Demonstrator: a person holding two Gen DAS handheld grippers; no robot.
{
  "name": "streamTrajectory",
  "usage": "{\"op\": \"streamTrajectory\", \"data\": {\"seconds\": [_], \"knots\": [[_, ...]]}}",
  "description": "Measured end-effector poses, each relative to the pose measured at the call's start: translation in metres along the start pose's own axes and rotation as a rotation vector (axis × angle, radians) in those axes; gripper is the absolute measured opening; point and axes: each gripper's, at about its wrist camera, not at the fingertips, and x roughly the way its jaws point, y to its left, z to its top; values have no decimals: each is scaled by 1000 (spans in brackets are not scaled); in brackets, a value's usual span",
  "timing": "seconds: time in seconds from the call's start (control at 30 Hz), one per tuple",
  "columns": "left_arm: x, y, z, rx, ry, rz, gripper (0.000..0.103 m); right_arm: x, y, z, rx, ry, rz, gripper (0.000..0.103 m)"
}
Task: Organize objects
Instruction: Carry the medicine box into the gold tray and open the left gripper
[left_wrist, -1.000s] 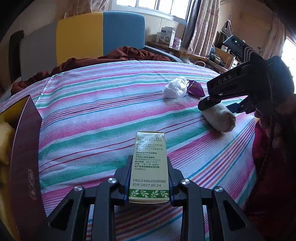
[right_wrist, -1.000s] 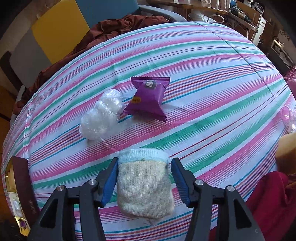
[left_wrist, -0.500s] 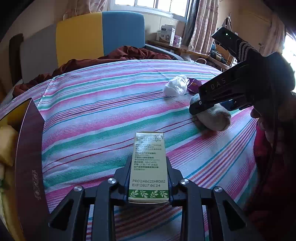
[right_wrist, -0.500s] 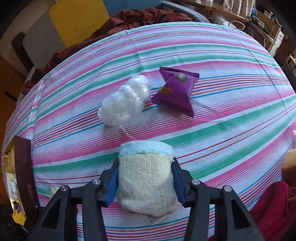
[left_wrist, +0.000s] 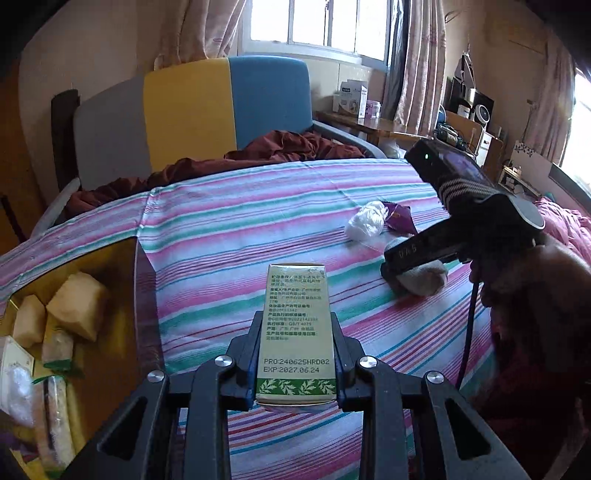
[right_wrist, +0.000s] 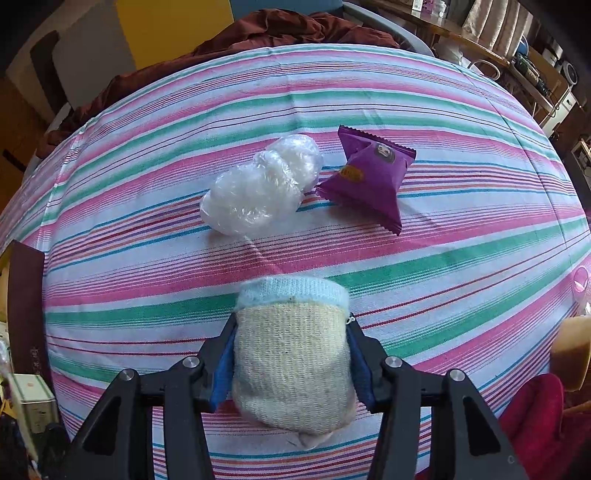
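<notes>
A knitted sock (right_wrist: 291, 365), rolled into a squat bundle of coarse cream yarn with a pale blue ribbed cuff, sits at the lower centre of the right wrist view on a bedsheet (right_wrist: 461, 266) striped in pink, green and white. The right gripper (right_wrist: 291, 363) has its blue pads pressed against both sides of the bundle, denting the soft knit; its jaws are easing apart with the sock between them. Above it, mid-frame, lie a crinkled clear plastic bag (right_wrist: 258, 188) and, just to its right, a glossy purple snack packet (right_wrist: 369, 177) with crimped ends.

In the left wrist view the left gripper (left_wrist: 295, 354) is clamped tight on a slim cardboard box (left_wrist: 297, 325), pale green with printed text and a leaf band at its base, upright at the lower centre between the black fingers. At the lower left stands an open container (left_wrist: 140, 295) with a dark brown wall, holding pale wrapped blocks.
</notes>
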Motion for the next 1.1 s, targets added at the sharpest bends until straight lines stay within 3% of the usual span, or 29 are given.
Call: {"op": "streamTrajectory", "data": {"seconds": [0.33, 1.1], "knots": [[-29, 24, 1, -44, -35, 56, 30, -2, 10, -1, -39, -10, -39, 55], [-64, 126, -28, -233, -43, 214, 30, -6, 20, -1, -64, -12, -69, 56]]}}
